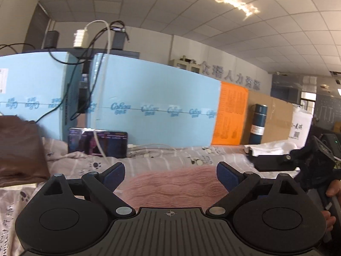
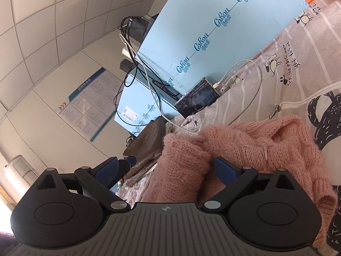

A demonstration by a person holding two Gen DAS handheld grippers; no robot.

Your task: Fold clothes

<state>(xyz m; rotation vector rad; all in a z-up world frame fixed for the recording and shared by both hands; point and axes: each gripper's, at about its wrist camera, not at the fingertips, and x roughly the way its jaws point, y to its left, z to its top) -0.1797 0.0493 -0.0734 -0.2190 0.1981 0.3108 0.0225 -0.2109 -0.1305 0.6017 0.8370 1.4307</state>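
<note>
1. The left tool [image 1: 170, 173] stands wide, nothing between its fingers, hovering level over the bed [image 1: 162, 157] with the pink sweater [image 1: 174, 188] just below and ahead of it.
2. The right tool [image 2: 170, 168] is also wide. A bunched part of the sweater [image 2: 245, 147] lies between its fingers, but the pads do not press on it, so I judge it not gripped.
3. The sweater lies on the bed's patterned cover [image 2: 287, 64], near the front edge. In the right view it is rumpled, with loose humps and a ribbed edge hanging at the right. In the left view only a smooth pink top shows.
4. A brown garment [image 1: 19, 149] sits at the bed's left side, in what looks like a folded block. A phone [image 1: 98, 143] leans on the blue board [image 1: 157, 106] at the back edge, and a white cloth [image 1: 268, 148] lies at the right.
5. Judgement: the sweater is not yet a neat fold. It fits either a garment being laid out or one partway folded, and the pictures do not settle which.
</note>
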